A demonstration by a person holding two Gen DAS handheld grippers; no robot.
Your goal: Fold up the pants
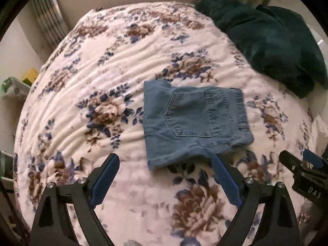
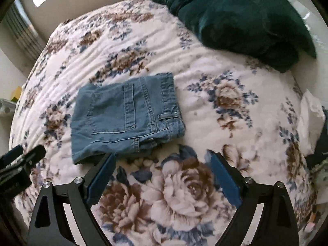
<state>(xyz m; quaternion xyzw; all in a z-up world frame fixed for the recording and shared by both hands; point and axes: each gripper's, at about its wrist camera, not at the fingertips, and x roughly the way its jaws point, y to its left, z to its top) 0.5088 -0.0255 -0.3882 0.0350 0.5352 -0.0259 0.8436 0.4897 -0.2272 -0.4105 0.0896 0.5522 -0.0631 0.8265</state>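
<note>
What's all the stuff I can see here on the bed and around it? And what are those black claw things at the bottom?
folded jeans: one, light blue denim, middle of the bed, back pocket up.
floral blanket: one, white with brown and blue flowers, covering the bed.
dark green fabric: one bundle, far right corner of the bed.
curtain: one, striped grey, far left.
left hand-held gripper: one, black with blue pads, open, at the jeans' near edge.
right hand-held gripper: one, black with blue pads, open, near the jeans.
</note>
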